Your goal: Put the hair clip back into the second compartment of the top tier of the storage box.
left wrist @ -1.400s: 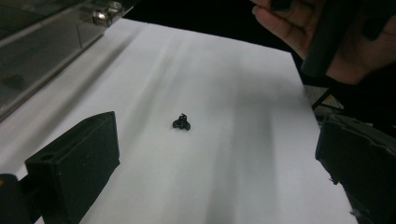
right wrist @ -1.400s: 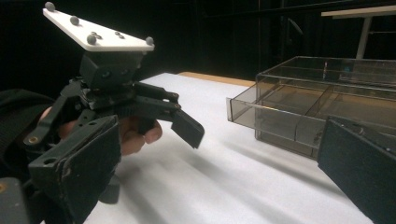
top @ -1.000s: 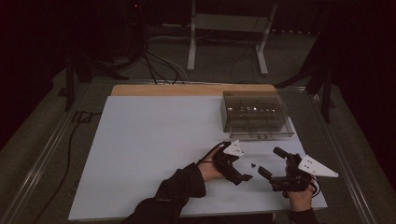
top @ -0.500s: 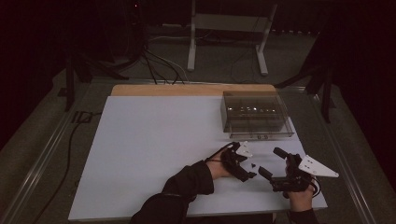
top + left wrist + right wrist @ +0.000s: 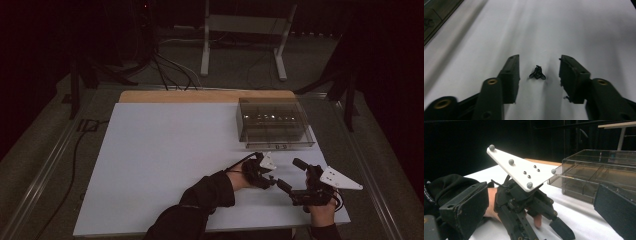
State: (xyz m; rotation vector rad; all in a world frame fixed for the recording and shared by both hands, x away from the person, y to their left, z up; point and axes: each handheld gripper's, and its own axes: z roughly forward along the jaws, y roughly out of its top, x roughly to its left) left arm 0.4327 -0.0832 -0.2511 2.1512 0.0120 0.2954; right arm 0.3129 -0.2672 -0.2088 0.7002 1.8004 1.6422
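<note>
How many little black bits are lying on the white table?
1. One small black part lies on the white table, between the open jaws of the left gripper. More may be hidden behind the hands or inside the clear box.

1. The high view looks forward and down from above the near edge of the white table, far enough to take in the clear compartment box at the table's far right.
2. The left gripper view sits close above the table, just beside that box.
3. The right gripper view looks low across the table toward the box; all three views share it.
</note>
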